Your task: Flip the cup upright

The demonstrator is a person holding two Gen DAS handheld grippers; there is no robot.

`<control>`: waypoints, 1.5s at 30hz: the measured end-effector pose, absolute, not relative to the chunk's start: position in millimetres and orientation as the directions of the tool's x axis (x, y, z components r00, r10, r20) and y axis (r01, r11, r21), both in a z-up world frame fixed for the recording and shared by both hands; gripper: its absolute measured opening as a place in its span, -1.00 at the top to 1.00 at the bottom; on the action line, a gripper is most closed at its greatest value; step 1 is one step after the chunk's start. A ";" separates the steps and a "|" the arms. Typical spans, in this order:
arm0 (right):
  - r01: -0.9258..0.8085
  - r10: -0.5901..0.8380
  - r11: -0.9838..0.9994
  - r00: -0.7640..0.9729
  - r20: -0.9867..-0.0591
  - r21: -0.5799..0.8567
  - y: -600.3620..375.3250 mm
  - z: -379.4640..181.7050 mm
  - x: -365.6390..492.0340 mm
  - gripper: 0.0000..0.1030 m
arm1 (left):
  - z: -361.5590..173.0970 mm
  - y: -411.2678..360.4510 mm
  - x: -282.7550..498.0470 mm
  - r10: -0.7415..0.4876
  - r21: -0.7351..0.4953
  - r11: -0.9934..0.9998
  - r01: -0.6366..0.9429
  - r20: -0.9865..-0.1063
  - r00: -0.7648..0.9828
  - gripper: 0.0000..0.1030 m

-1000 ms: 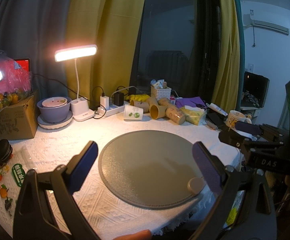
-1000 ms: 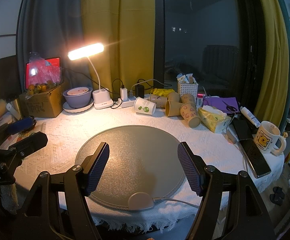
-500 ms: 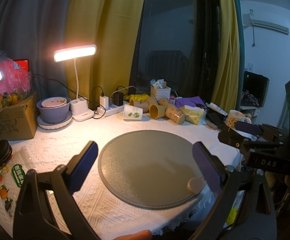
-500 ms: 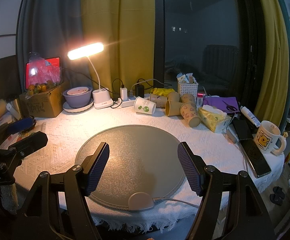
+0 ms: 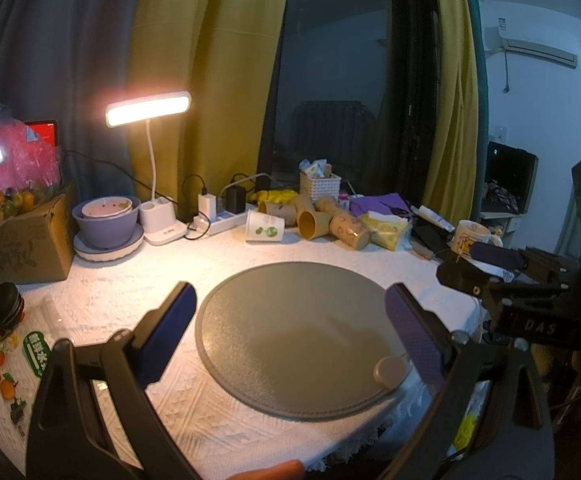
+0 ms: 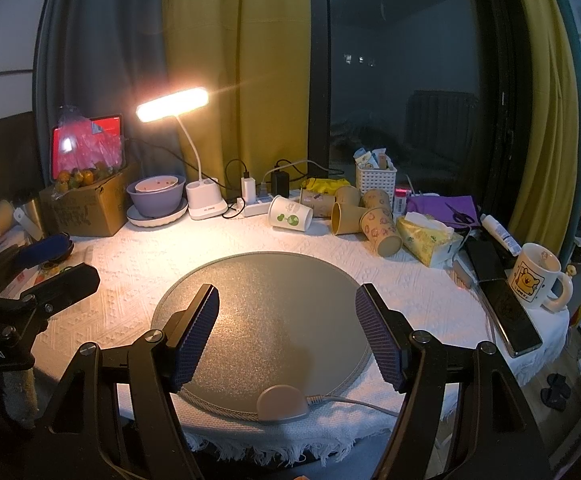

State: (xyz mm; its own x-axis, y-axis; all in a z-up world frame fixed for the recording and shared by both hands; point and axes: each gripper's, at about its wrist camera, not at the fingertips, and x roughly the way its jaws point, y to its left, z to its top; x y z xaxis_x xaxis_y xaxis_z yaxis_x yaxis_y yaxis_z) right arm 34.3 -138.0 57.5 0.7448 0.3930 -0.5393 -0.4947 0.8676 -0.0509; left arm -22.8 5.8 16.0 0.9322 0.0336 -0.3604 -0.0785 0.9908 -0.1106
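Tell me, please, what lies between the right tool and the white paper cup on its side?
In the right wrist view, only the round grey mat and bare white tablecloth lie between the open right tool and the white paper cup.

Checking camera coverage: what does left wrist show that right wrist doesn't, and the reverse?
Left wrist only: the air conditioner high on the wall, and the right gripper seen from the side, with nothing between its fingers.

Right wrist only: the black phone lying flat beside the bear mug, shoes on the floor, and the left gripper seen from the side.

Both: the round grey mat, the lit desk lamp, and the white paper cup lying on its side among tipped brown cups.
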 end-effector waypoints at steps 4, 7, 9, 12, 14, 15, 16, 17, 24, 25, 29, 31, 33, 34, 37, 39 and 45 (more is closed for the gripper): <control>-0.495 0.393 0.868 0.745 -0.538 -0.051 -138.2 57.4 34.2 -0.43 | 16.1 5.8 -22.9 0.035 -0.110 0.991 -0.079 -0.360 0.932 -0.87; -0.494 0.393 0.868 0.745 -0.539 -0.051 -137.5 57.5 34.6 -0.43 | 16.1 5.8 -22.8 0.034 -0.110 0.991 -0.079 -0.360 0.932 -0.87; -0.494 0.393 0.868 0.745 -0.539 -0.051 -137.7 57.7 34.5 -0.43 | 16.3 5.9 -22.7 0.034 -0.110 0.991 -0.079 -0.361 0.932 -0.87; -0.494 0.392 0.868 0.745 -0.539 -0.052 -137.0 57.7 34.5 -0.43 | 16.2 5.8 -22.9 0.034 -0.110 0.991 -0.079 -0.361 0.932 -0.87; -0.495 0.393 0.867 0.744 -0.540 -0.051 -137.1 57.8 34.6 -0.43 | 15.9 5.7 -22.9 0.034 -0.110 0.991 -0.078 -0.360 0.932 -0.87; -0.495 0.393 0.867 0.745 -0.540 -0.052 -136.9 57.8 34.4 -0.43 | 16.2 5.8 -23.2 0.033 -0.111 0.991 -0.078 -0.360 0.932 -0.87; -0.495 0.393 0.868 0.745 -0.539 -0.051 -137.5 57.9 34.2 -0.43 | 15.9 5.6 -22.9 0.034 -0.109 0.991 -0.079 -0.360 0.932 -0.87; -0.495 0.393 0.867 0.745 -0.539 -0.051 -137.1 57.8 34.4 -0.43 | 16.0 5.6 -22.8 0.036 -0.108 0.991 -0.081 -0.363 0.931 -0.87; -0.495 0.391 0.867 0.743 -0.544 -0.053 -137.0 56.7 36.6 -0.43 | 14.6 1.7 -11.9 0.023 -0.110 0.991 -0.071 -0.385 0.923 -0.87; -0.493 0.387 0.868 0.743 -0.547 -0.055 -136.9 56.2 38.8 -0.43 | 13.5 0.7 -9.9 0.018 -0.111 0.992 -0.066 -0.389 0.921 -0.87; -0.483 0.367 0.873 0.738 -0.567 -0.063 -137.8 51.6 54.8 -0.43 | 5.9 -0.7 15.4 0.000 -0.117 0.992 -0.056 -0.433 0.902 -0.87; -0.472 0.353 0.879 0.735 -0.579 -0.063 -140.8 47.9 67.3 -0.43 | 2.4 -1.6 29.0 -0.011 -0.124 0.991 -0.050 -0.450 0.893 -0.87; -0.456 0.337 0.888 0.737 -0.587 -0.062 -145.0 46.0 79.5 -0.43 | 1.5 -3.9 43.2 -0.017 -0.119 0.992 -0.042 -0.460 0.887 -0.87; -0.447 0.330 0.892 0.738 -0.589 -0.060 -148.0 45.1 85.8 -0.43 | 1.1 -5.5 49.3 -0.020 -0.116 0.992 -0.039 -0.466 0.885 -0.87; -0.423 0.312 0.905 0.741 -0.594 -0.052 -158.8 42.1 106.0 -0.43 | -2.6 -10.0 72.1 -0.044 -0.125 0.992 -0.021 -0.494 0.868 -0.87; -0.412 0.304 0.910 0.742 -0.598 -0.048 -165.2 39.9 119.0 -0.43 | -4.7 -12.4 89.2 -0.064 -0.139 0.990 -0.009 -0.509 0.858 -0.87; -0.389 0.286 0.920 0.739 -0.610 -0.040 -183.0 33.1 156.5 -0.43 | -12.0 -23.3 131.5 -0.080 -0.144 0.990 0.001 -0.544 0.835 -0.87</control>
